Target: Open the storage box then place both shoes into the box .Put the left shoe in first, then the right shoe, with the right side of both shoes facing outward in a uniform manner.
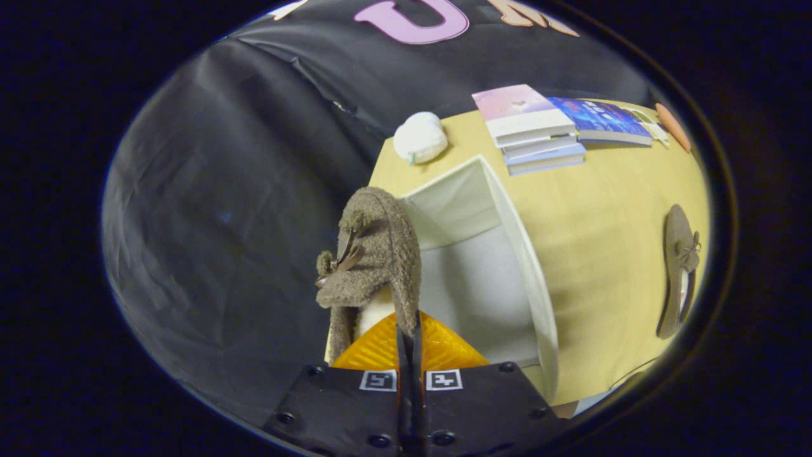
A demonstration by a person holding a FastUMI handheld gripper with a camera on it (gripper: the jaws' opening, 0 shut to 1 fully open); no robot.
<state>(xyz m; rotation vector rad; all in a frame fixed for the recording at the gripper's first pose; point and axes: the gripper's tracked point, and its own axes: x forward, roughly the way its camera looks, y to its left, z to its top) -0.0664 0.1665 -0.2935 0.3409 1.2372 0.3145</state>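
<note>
Two brown furry shoes are in sight. One shoe (pixel 374 254) hangs from the tongs (pixel 409 330), whose orange fingers (pixel 444 349) are pressed nearly together on a thin edge of its collar, so the shoe stands up just ahead of them, its little bow turned toward the black cloth wall and its pale lining showing beneath. It is held over the near rim of the open white storage box (pixel 507 254), which sits on the yellow desk (pixel 602 254) with its hollow inside facing the tongs. The second shoe (pixel 679 273) lies flat on the desk, well apart from the box on the far side of it from the held shoe. Beyond the box, a white rounded bundle (pixel 420 137) rests near the desk's edge, and a stack of books (pixel 533 130) lies beside a blue book (pixel 602 120).
</note>
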